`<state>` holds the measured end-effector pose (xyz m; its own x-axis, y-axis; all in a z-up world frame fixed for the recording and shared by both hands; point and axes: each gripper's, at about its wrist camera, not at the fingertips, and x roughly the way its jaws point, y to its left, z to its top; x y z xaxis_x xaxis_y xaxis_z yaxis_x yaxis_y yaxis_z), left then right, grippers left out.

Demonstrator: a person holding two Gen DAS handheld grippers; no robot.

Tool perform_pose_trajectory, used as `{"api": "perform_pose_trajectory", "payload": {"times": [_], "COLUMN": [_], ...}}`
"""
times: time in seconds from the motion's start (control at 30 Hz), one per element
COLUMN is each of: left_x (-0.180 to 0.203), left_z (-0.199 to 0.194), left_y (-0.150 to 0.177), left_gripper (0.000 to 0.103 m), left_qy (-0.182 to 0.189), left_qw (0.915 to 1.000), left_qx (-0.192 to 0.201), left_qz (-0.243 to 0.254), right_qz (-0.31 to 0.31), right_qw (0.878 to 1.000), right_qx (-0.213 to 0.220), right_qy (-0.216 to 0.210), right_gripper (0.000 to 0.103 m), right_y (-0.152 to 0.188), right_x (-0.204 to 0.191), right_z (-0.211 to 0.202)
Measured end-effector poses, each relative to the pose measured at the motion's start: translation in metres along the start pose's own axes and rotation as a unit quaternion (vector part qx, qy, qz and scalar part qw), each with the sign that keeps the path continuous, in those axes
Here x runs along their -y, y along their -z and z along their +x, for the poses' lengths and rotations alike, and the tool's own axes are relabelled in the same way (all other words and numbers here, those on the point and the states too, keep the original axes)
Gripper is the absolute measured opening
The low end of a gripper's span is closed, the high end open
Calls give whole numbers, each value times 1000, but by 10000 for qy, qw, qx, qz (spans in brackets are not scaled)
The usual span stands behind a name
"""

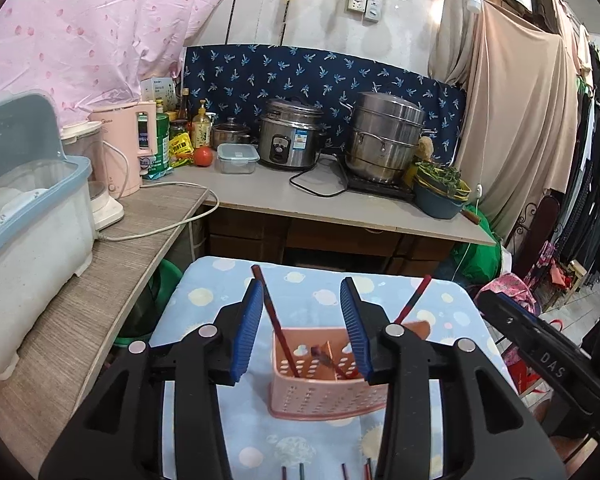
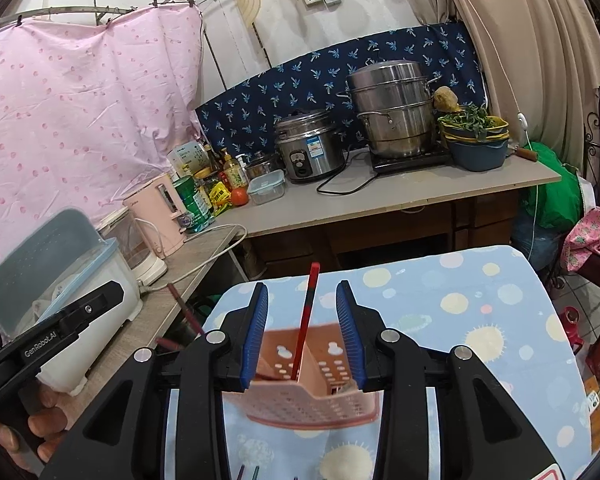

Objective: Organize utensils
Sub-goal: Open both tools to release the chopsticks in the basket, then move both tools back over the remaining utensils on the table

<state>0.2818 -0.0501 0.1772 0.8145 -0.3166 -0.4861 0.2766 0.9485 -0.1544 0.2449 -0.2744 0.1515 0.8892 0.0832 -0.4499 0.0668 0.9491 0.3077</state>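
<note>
A pink perforated utensil basket [image 1: 320,392] stands on the blue dotted tablecloth [image 1: 204,300]; it also shows in the right wrist view [image 2: 312,400]. Two dark red chopsticks [image 1: 274,320] lean in it, one to the left and one to the right [image 1: 414,296]. My left gripper [image 1: 302,328] is open above the basket and holds nothing. My right gripper [image 2: 302,330] is open above the basket, with a red chopstick [image 2: 305,324] standing free between its fingers. Several more chopsticks [image 1: 324,472] lie on the cloth at the near edge.
A wooden shelf [image 1: 100,288] on the left carries a white dish box [image 1: 28,240] and a pink kettle [image 1: 124,152]. The counter behind [image 1: 300,200] holds a rice cooker [image 1: 290,136], a steel steamer pot [image 1: 384,140], bottles and a vegetable bowl [image 1: 440,192]. Clothes hang at right.
</note>
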Motion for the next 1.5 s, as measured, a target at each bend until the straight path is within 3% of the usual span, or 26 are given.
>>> {"api": "perform_pose_trajectory", "payload": {"times": [0.07,0.43,0.67,1.03,1.3,1.5], "left_x": [1,-10,-16,-27,-22,-17], "left_z": [-9,-53,-70,-91,-97,-98], "left_y": [7,76,139,235,274,290], "left_gripper": [46,47,47,47,47,47], "left_qy": [-57,-6,-132,-289,-251,-194], "left_qw": [10000,9990,9961,9875,9829,9801], "left_qx": [4,-422,-840,-1525,-1790,-1937], "left_qz": [80,172,225,271,360,381], "right_qz": [-7,-582,-508,-775,-678,-667], "right_qw": [10000,9970,9943,9847,9805,9796], "right_qx": [-24,-342,-837,-1321,-1659,-1749], "right_qy": [-17,375,422,829,801,728], "right_gripper": [37,41,41,41,41,41], "right_y": [9,97,159,252,289,298], "right_x": [0,-8,-5,-12,-11,-17], "right_z": [-12,-76,-104,-134,-130,-125]}}
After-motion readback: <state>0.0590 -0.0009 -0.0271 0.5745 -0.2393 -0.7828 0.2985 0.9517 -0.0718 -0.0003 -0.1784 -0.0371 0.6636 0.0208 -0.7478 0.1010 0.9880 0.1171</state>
